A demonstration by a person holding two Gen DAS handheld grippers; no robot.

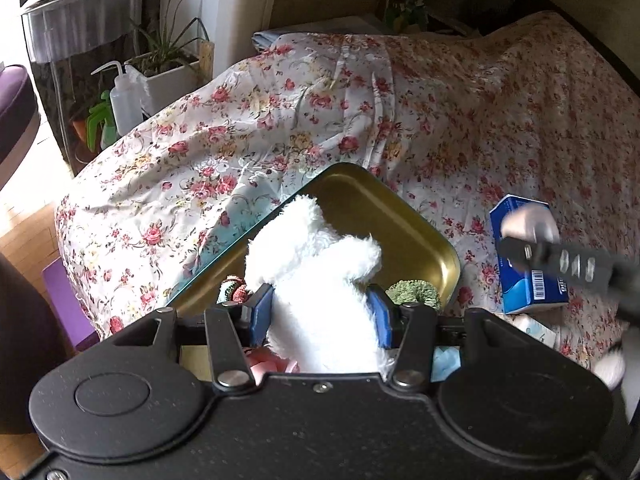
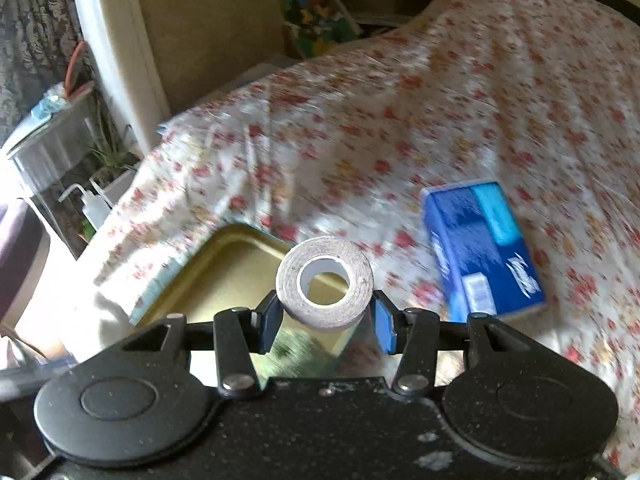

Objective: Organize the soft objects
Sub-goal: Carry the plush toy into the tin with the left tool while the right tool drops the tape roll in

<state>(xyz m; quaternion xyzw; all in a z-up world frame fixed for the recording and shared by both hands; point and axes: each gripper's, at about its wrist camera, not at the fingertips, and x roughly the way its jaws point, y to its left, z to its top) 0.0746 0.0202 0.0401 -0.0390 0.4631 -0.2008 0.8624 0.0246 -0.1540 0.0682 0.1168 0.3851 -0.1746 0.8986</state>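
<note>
My left gripper (image 1: 320, 316) is shut on a white fluffy plush toy (image 1: 320, 264) and holds it over a gold metal tray (image 1: 384, 208) that lies on the floral bedspread. A green knitted piece (image 1: 414, 290) and a small pink-and-teal knitted piece (image 1: 234, 286) lie in the tray beside the plush. My right gripper (image 2: 325, 320) is shut on a grey roll of tape (image 2: 325, 280) and holds it above the near right part of the same tray (image 2: 224, 268). The right gripper shows blurred at the right edge of the left wrist view (image 1: 560, 260).
A blue tissue box (image 2: 484, 248) lies on the bed right of the tray; it also shows in the left wrist view (image 1: 520, 280). The floral bedspread (image 1: 460, 120) stretches back. A squeeze bottle (image 1: 124, 96), plants and a clear side table stand left of the bed.
</note>
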